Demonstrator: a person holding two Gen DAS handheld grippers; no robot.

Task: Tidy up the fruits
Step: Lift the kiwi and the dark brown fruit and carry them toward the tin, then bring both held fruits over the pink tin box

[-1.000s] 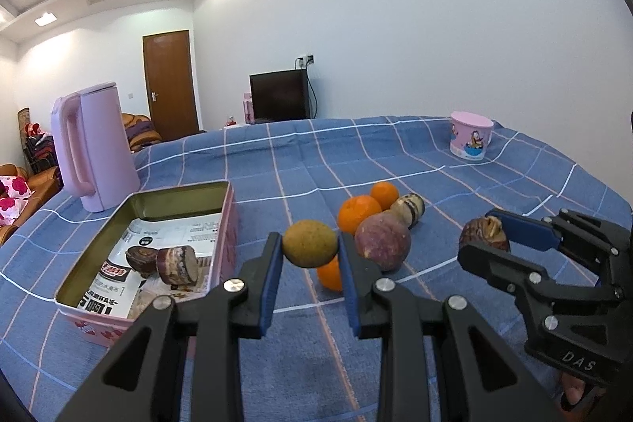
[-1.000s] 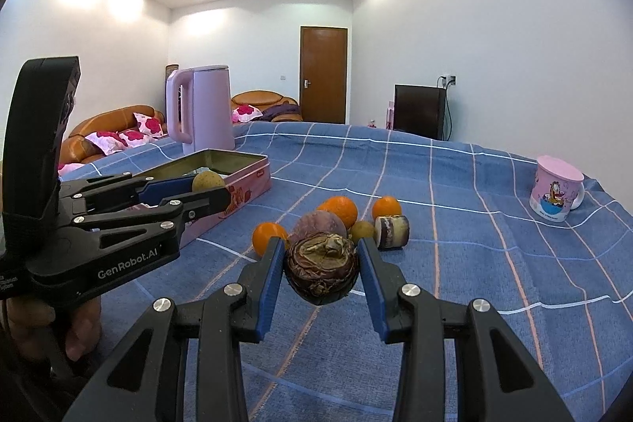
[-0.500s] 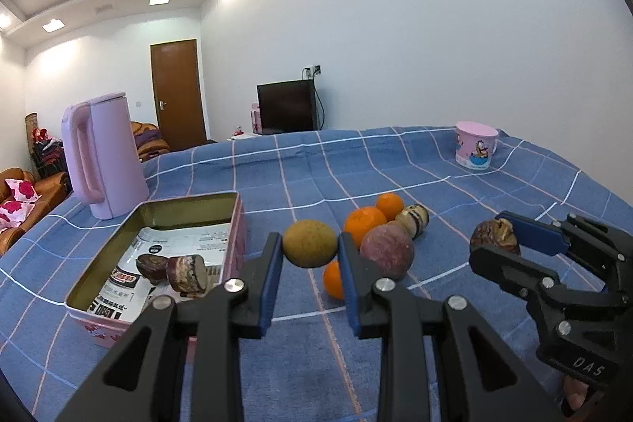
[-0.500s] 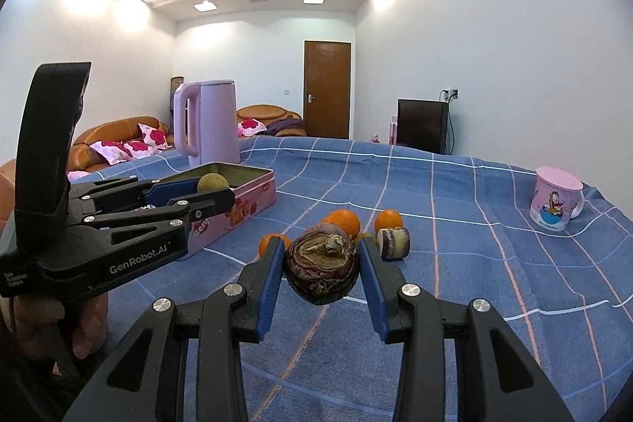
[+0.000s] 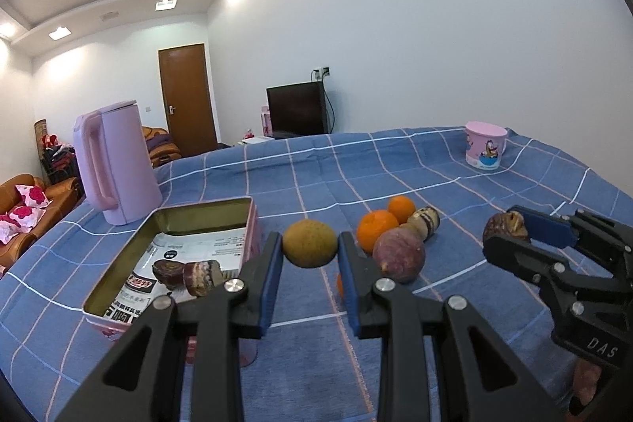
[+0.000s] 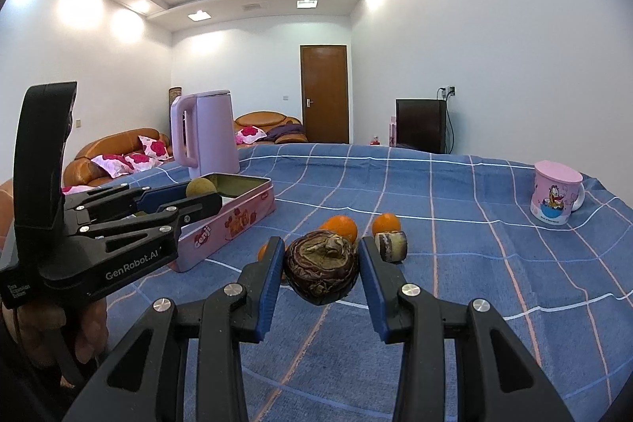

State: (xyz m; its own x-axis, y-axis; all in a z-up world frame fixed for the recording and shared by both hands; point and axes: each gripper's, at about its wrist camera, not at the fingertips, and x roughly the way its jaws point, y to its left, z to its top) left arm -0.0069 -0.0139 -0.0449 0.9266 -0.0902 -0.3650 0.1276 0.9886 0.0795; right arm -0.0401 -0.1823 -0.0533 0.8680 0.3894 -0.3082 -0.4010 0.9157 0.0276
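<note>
My left gripper (image 5: 309,263) is shut on a round green-brown fruit (image 5: 309,243) and holds it above the cloth, right of the pink tin box (image 5: 180,220). The tin holds two dark fruits (image 5: 186,273) on printed paper. My right gripper (image 6: 321,273) is shut on a dark wrinkled mangosteen (image 6: 321,271); it shows at the right in the left wrist view (image 5: 505,229). On the cloth lie oranges (image 5: 378,225), a purple fruit (image 5: 398,255) and a cut dark fruit (image 5: 425,220).
A pink kettle (image 5: 114,165) stands behind the tin. A pink cartoon mug (image 5: 484,144) stands at the far right on the blue checked tablecloth (image 5: 336,176). Sofas, a door and a TV lie beyond the table.
Both grippers have risen and tilted up a little while holding their fruits; the table objects sit lower in both views. Nothing was let go.
</note>
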